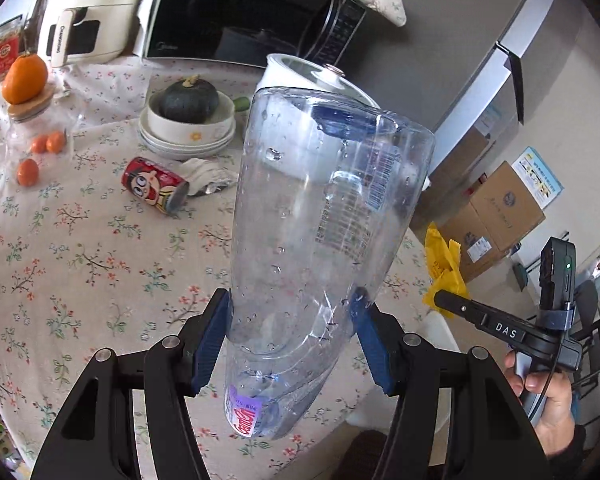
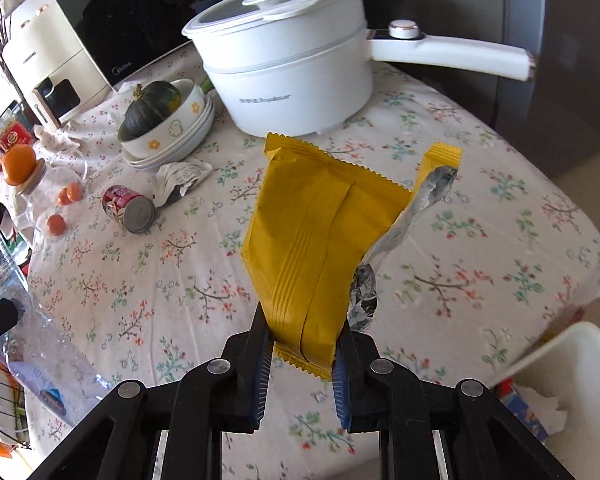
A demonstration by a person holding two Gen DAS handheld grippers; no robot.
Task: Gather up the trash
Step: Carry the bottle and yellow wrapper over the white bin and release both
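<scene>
We hold the left gripper [image 1: 292, 336] with jaws clamped on a clear plastic bottle [image 1: 316, 232] — lifted over the worktop [image 1: 100, 264] | right gripper [image 2: 303, 354] jaws pinch a yellow wrapper [image 2: 312, 240], off the cloth | red can [image 2: 128, 210] and crumpled paper [image 2: 180, 178] lie near the bowls [image 2: 168, 136] — white bin [image 2: 572, 376] beside the worktop edge

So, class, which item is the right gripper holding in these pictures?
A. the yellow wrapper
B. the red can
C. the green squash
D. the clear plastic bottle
A: the right gripper pinches the yellow wrapper between its pads, lifted above the tablecloth.
</scene>
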